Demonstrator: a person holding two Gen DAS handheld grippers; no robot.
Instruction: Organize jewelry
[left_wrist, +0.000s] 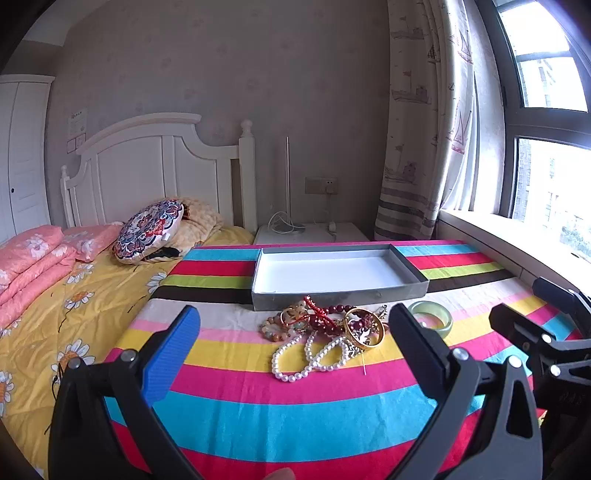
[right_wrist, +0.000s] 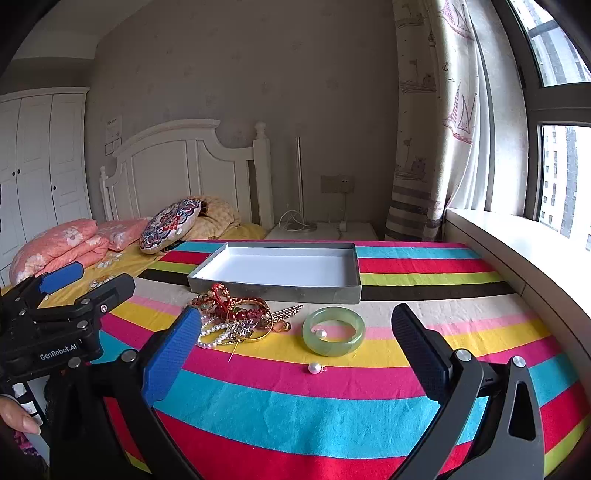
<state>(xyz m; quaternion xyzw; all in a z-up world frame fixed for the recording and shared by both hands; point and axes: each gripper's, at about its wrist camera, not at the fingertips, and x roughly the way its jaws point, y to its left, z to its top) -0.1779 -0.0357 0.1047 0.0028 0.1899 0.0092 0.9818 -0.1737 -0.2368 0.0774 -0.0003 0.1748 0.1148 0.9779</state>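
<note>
Left wrist view: the left gripper (left_wrist: 295, 332) hangs above a striped cloth (left_wrist: 295, 417) with its jaws spread wide and nothing between them. Framed between the fingers lies a tangled heap of jewelry: a pearl strand (left_wrist: 310, 356) nearest the camera, a gold bangle (left_wrist: 365, 328) to its right, dark red beads (left_wrist: 332, 314) and a tan bead bracelet (left_wrist: 275, 328) behind. A shallow grey box (left_wrist: 338, 275), white inside, sits just beyond the heap with nothing in it. A green jade bangle (left_wrist: 432, 317) lies flat to the right of the heap, partly hidden by the gripper's right finger.

In the right wrist view the right gripper (right_wrist: 295, 332) is likewise wide open and holds nothing. The jade bangle lies between its fingers, apart from the heap, with a small pearl earring (right_wrist: 320, 333) inside its ring and a second pearl earring (right_wrist: 316, 368) on the cloth just in front of it.
</note>
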